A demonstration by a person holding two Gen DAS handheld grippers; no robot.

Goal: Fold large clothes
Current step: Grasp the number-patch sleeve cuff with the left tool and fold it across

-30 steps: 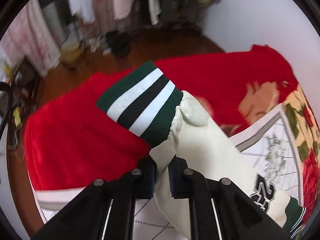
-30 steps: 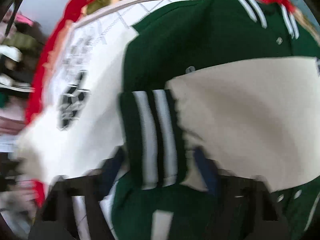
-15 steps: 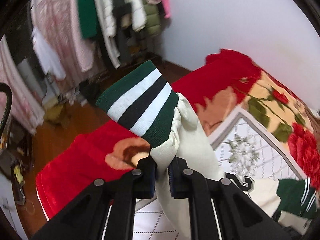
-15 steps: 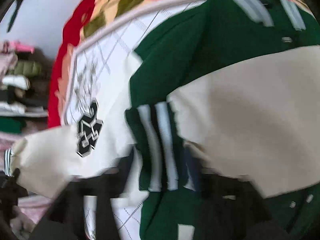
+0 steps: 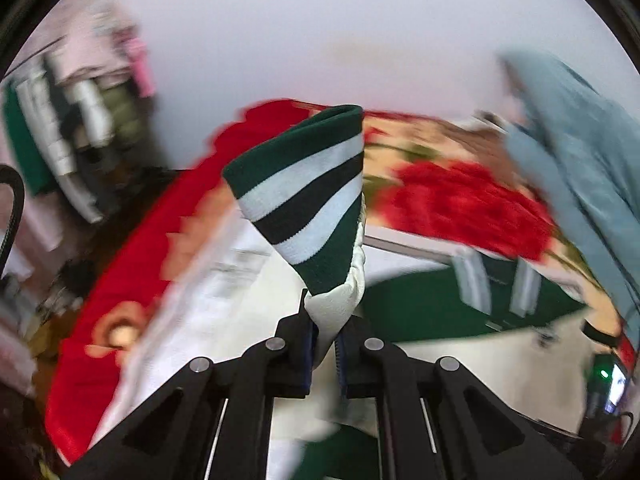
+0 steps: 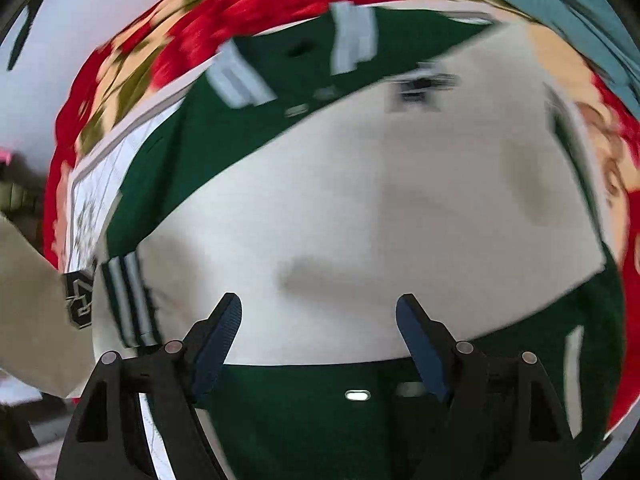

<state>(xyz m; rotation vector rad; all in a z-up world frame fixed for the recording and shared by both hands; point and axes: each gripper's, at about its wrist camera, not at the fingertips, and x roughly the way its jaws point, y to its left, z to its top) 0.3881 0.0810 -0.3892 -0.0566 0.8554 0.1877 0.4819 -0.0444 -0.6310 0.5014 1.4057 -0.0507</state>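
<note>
A green varsity jacket (image 6: 312, 408) with cream sleeves lies on a bed. My left gripper (image 5: 325, 344) is shut on one cream sleeve (image 5: 340, 300) just below its green, white and black striped cuff (image 5: 304, 200), which stands up above the fingers. The jacket's green body (image 5: 420, 304) lies to the right in that view. My right gripper (image 6: 318, 336) is open and empty, just above the other cream sleeve (image 6: 380, 216) folded across the jacket body. That sleeve's striped cuff (image 6: 128, 300) lies left of the fingers. The lifted sleeve with a black patch (image 6: 78, 300) shows at the left edge.
The bed has a red floral blanket (image 5: 460, 200) and a white patterned centre (image 5: 224, 280). A light blue garment (image 5: 568, 152) hangs at the right. A rack of hanging clothes (image 5: 72, 128) stands at the left. A white wall is behind.
My left gripper has swung the held sleeve to the right, over the bed toward the jacket body. My right gripper has let go of the striped cuff, opened and moved right over the folded sleeve.
</note>
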